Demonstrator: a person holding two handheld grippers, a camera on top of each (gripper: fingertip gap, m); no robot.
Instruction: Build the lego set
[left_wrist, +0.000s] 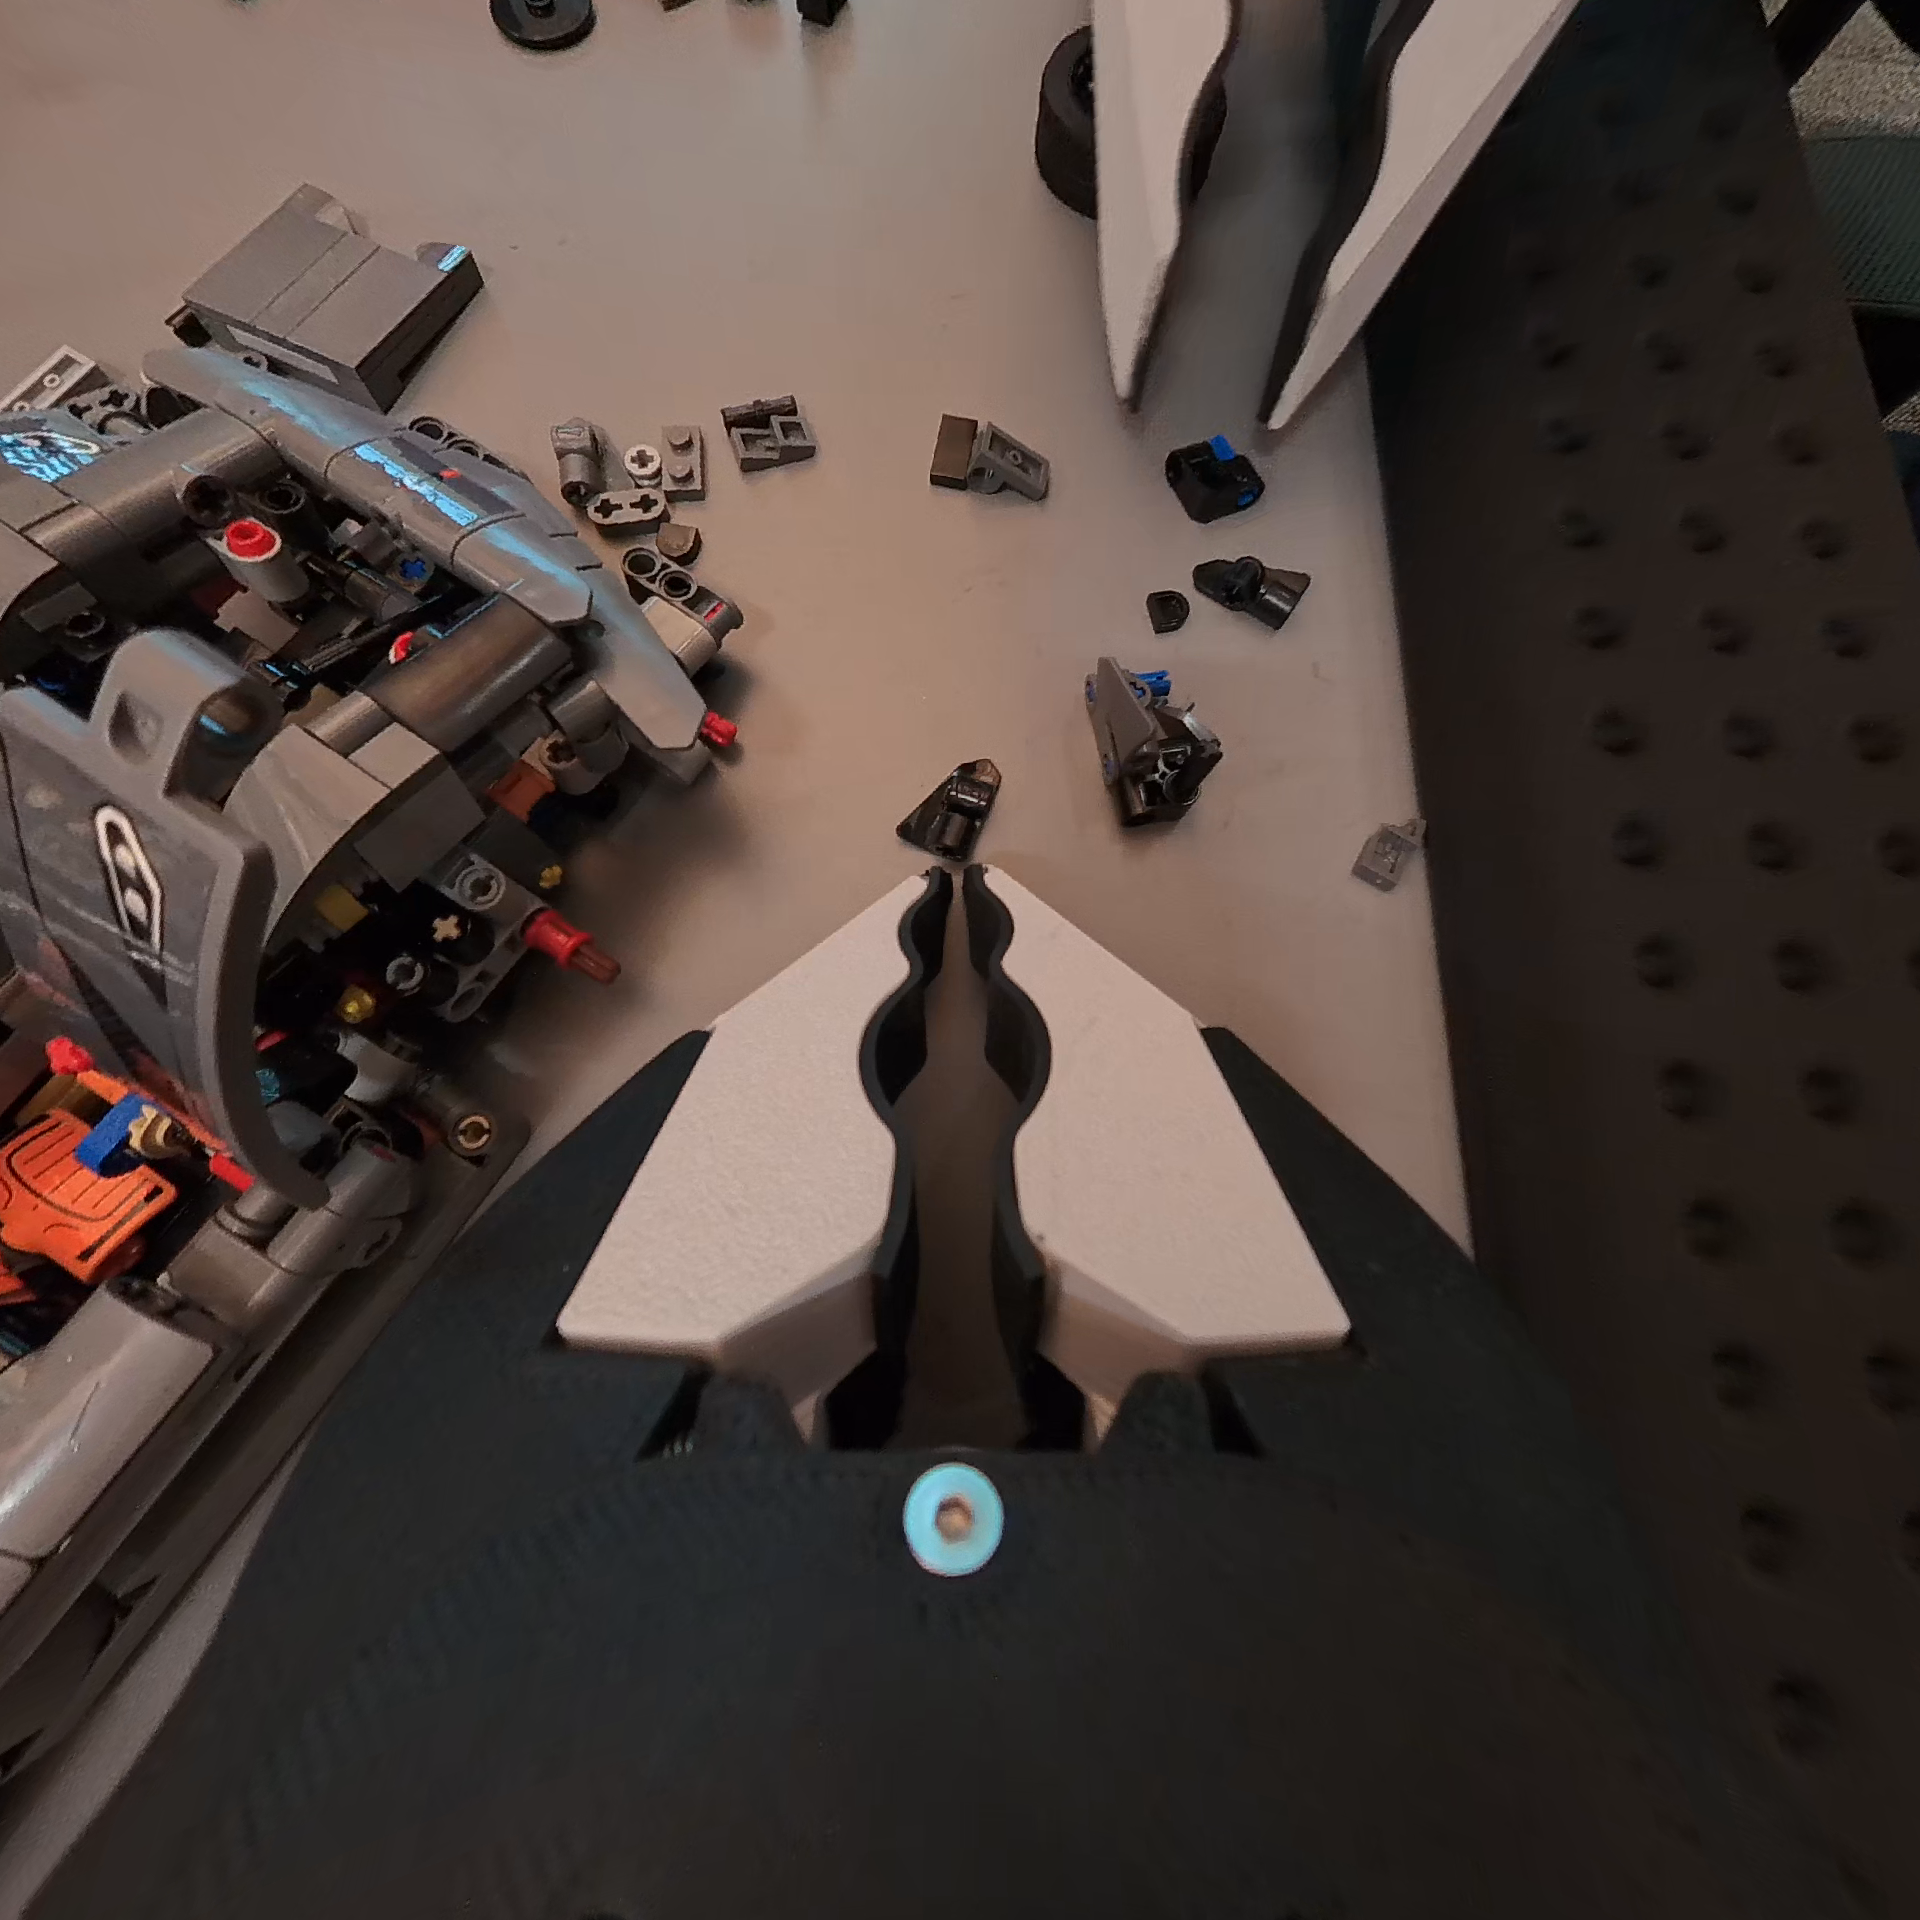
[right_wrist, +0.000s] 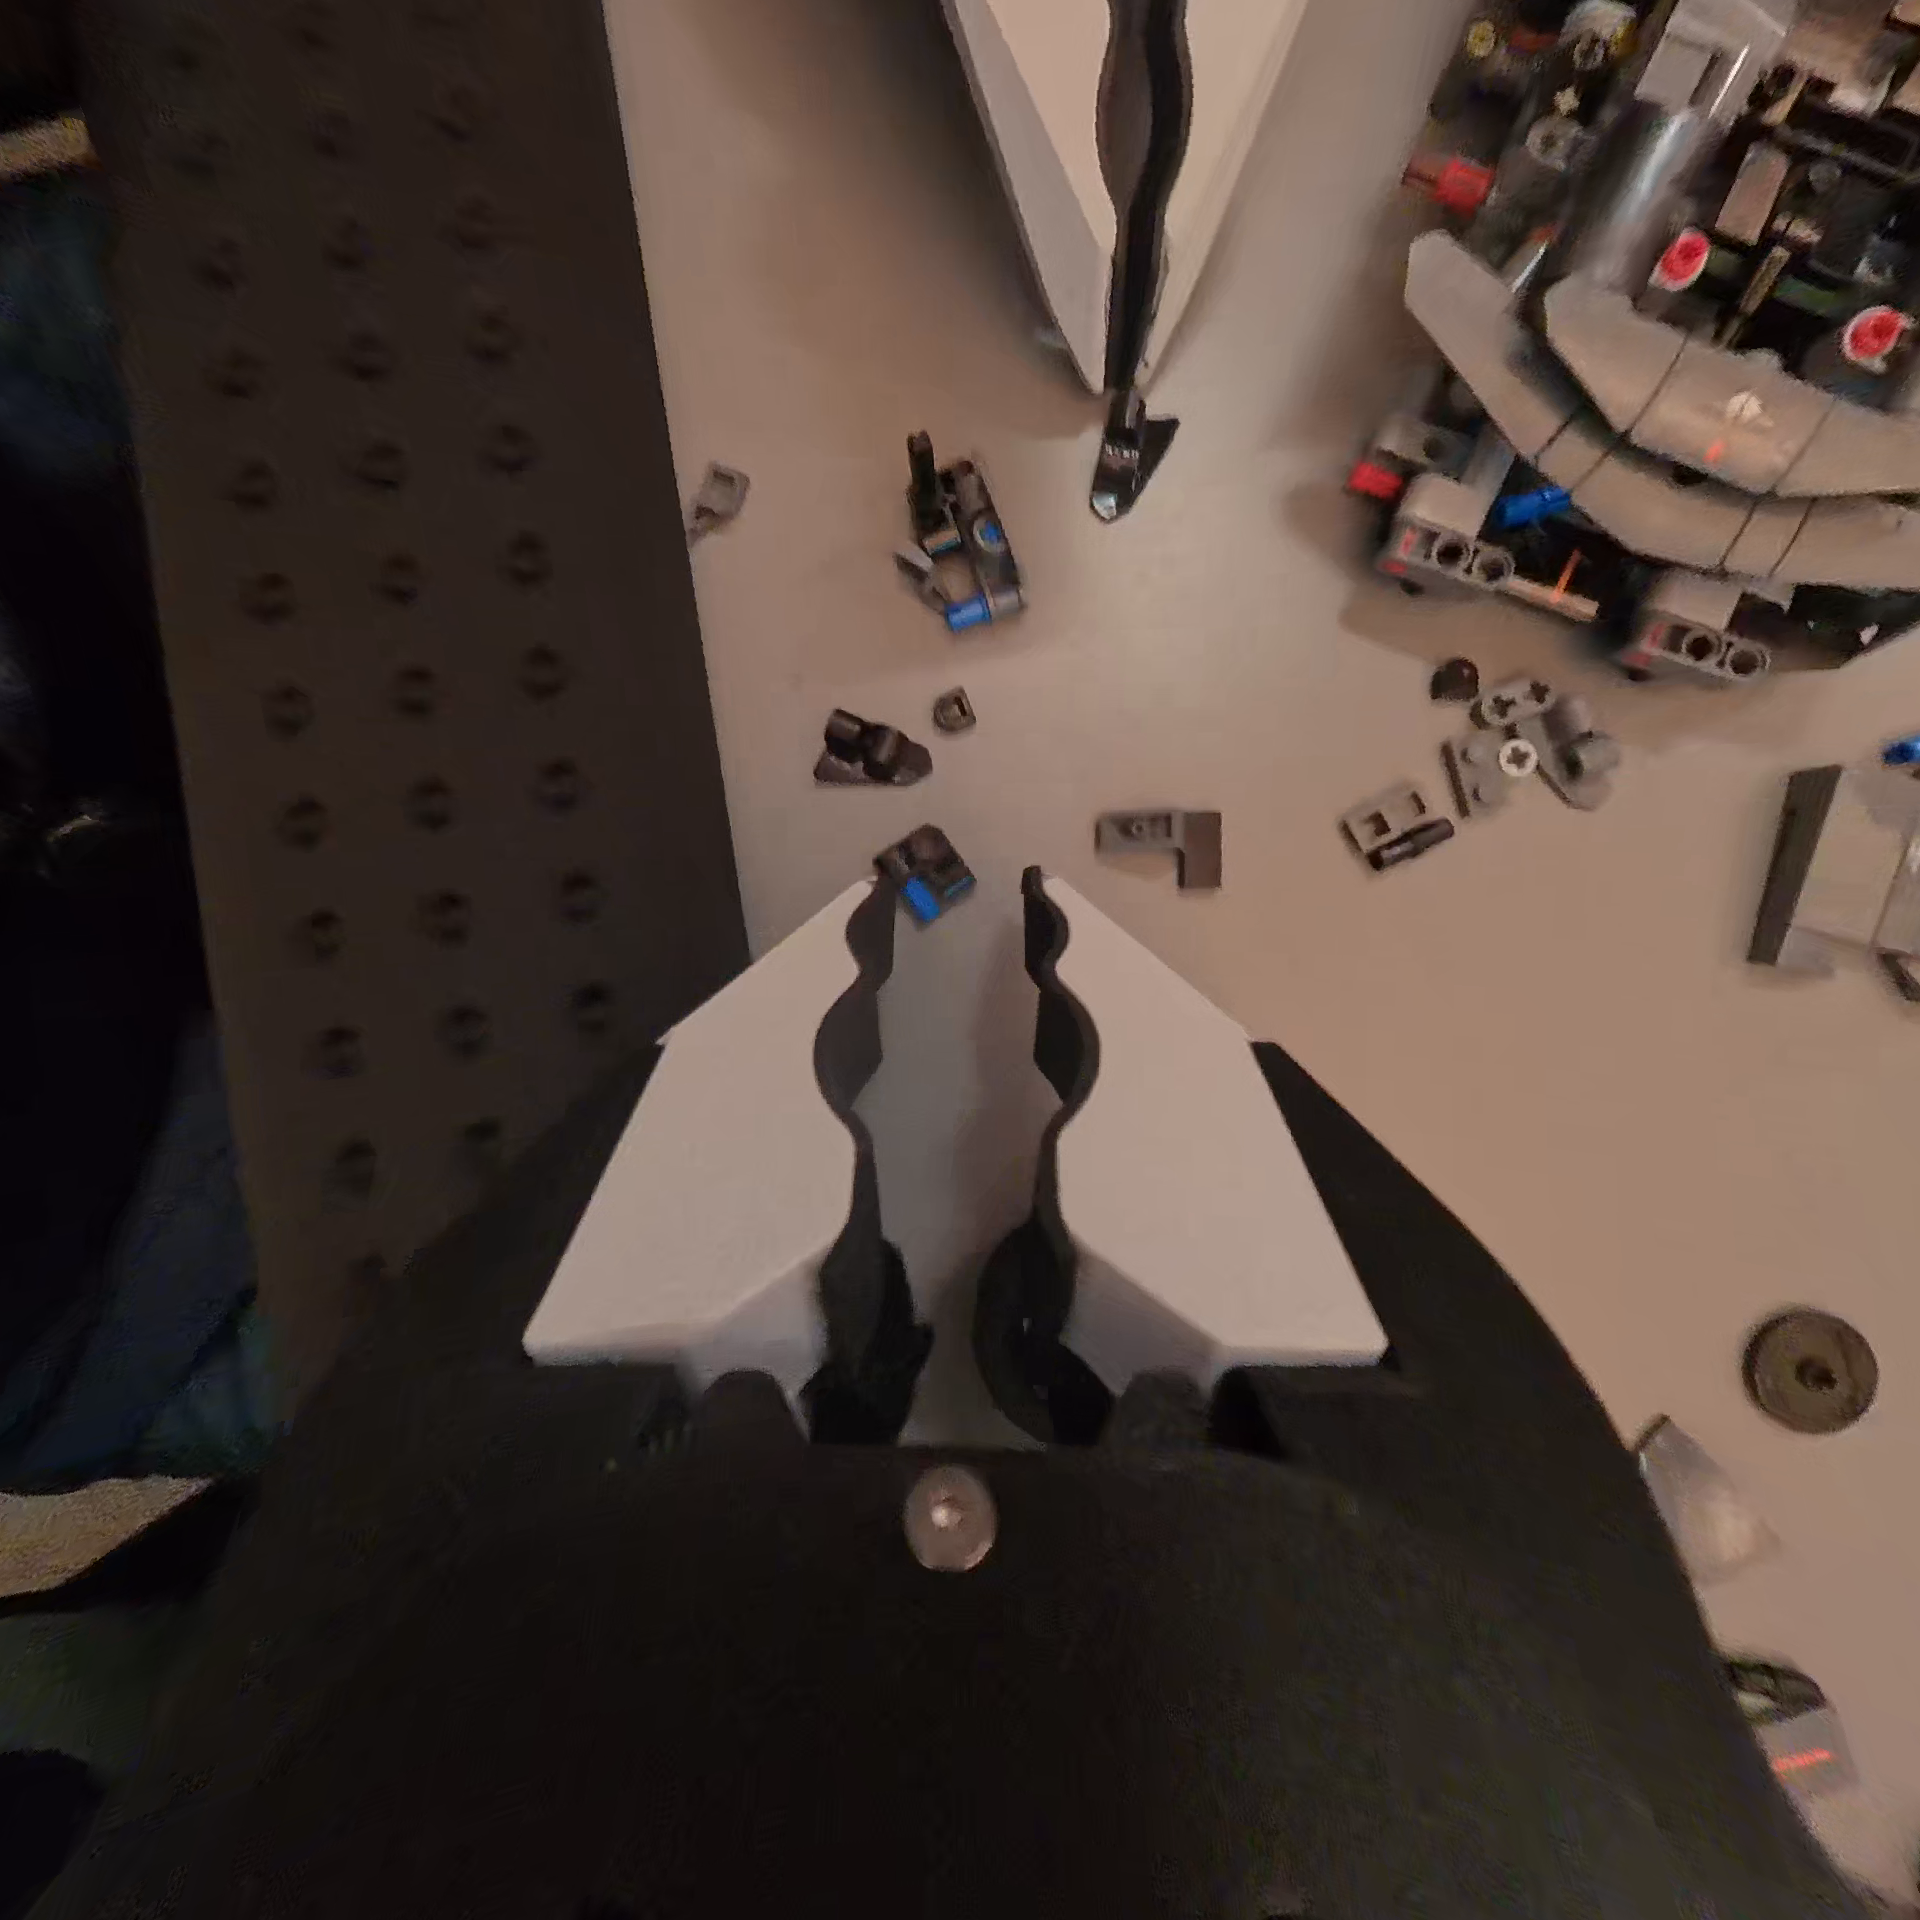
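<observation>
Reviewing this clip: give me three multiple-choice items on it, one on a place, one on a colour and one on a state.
1. Where is the small black piece?
A. On top of the grey model
B. At the tips of the left tool
C. Beside the black wheel

2. What colour is the part on the black connector by the right tool's tip?
A. Blue
B. Yellow
C. Green

3. How do the right tool's jaws stand?
A. Shut tight
B. Clamped on a wheel
C. Apart, with nothing between them

Answers:
1 B: the small black piece sits right at the tips of the left tool, on the table away from the grey model.
2 A: the black connector carries a blue part.
3 C: bare table shows between the fingers of the right tool.
</observation>
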